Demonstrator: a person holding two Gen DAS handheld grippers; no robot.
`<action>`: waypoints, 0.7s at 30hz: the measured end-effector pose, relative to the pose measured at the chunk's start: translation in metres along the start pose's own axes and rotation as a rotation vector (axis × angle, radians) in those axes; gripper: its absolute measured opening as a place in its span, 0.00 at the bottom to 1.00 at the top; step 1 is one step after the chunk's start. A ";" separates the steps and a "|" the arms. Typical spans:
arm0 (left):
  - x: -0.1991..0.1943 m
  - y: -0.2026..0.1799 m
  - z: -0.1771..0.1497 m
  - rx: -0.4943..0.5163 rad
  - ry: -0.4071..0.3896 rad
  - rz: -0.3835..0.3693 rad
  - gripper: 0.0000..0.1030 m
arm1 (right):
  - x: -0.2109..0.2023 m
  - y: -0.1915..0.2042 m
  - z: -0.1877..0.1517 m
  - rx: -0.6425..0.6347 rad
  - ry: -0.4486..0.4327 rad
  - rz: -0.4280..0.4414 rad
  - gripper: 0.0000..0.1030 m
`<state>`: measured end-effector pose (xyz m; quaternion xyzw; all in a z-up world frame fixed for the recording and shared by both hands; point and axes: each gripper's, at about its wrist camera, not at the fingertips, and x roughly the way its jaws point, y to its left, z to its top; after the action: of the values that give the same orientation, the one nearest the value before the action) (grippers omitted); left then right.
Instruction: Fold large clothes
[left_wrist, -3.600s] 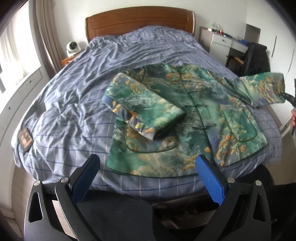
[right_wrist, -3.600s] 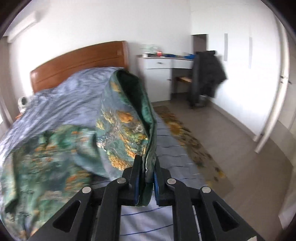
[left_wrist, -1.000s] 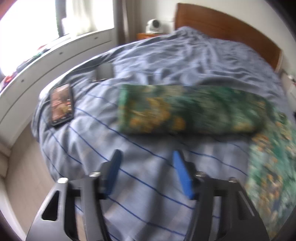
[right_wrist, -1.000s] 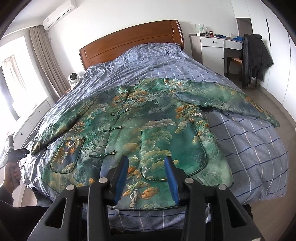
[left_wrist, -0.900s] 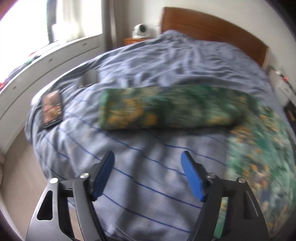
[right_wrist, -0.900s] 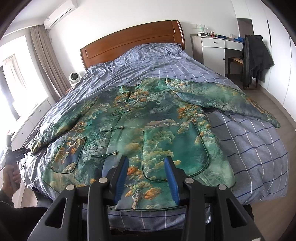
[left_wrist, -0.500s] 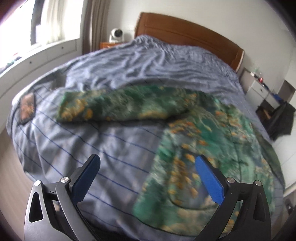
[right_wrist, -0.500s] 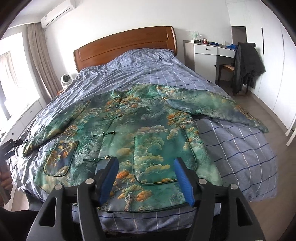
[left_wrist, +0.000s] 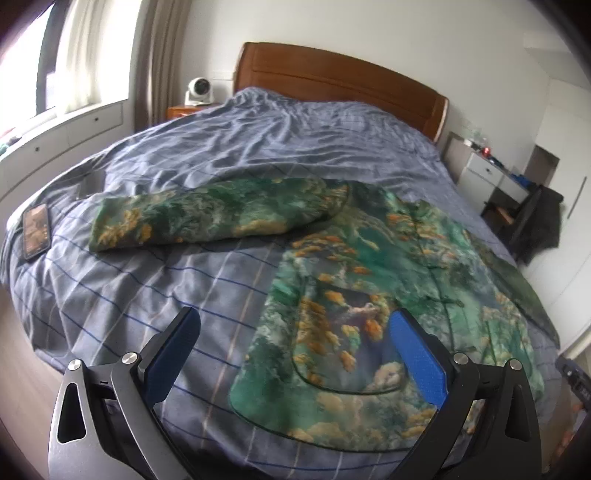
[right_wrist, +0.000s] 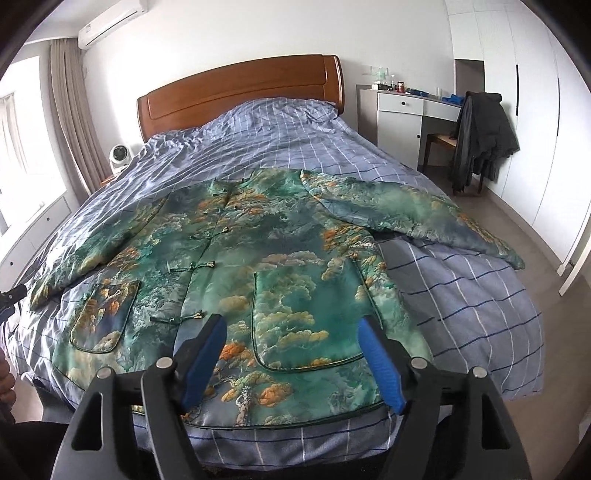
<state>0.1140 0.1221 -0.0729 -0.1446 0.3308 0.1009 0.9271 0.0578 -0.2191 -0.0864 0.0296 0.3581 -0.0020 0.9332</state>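
While the jacket (right_wrist: 236, 258) lies flat and face up across the bed (right_wrist: 480, 295), both sleeves spread out to the sides, neither gripper has any cloth: the left gripper (left_wrist: 295, 354) stands at its widest with nothing between its pads, and the right gripper (right_wrist: 291, 354), whose jaws have just been opening, hovers empty over the hem.

Going left to right, the phone (left_wrist: 35, 230) at the left edge of the left wrist view lies near the left cuff (left_wrist: 118, 229), so dragging that sleeve inward could, I judge, sweep it off the bed. The padded cloth looks slippery and may slide from a shallow pinch. The right sleeve (right_wrist: 424, 218) reaches the bed's edge and could drop over.

Only the left wrist view shows the phone; only the right wrist view shows the whole jacket, the frog buttons and, seemingly, part of a hand at its far left.
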 end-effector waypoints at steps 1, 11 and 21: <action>0.000 -0.002 -0.002 0.011 0.000 -0.005 0.99 | 0.001 0.001 -0.001 -0.002 0.004 0.001 0.73; 0.000 -0.031 -0.023 0.160 0.006 -0.046 0.99 | 0.007 0.000 -0.004 -0.001 0.019 0.000 0.73; 0.002 -0.057 -0.025 0.283 0.123 -0.069 0.99 | 0.011 0.001 -0.004 0.004 0.021 0.010 0.73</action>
<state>0.1168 0.0601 -0.0811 -0.0298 0.3926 0.0126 0.9191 0.0631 -0.2179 -0.0968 0.0332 0.3676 0.0020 0.9294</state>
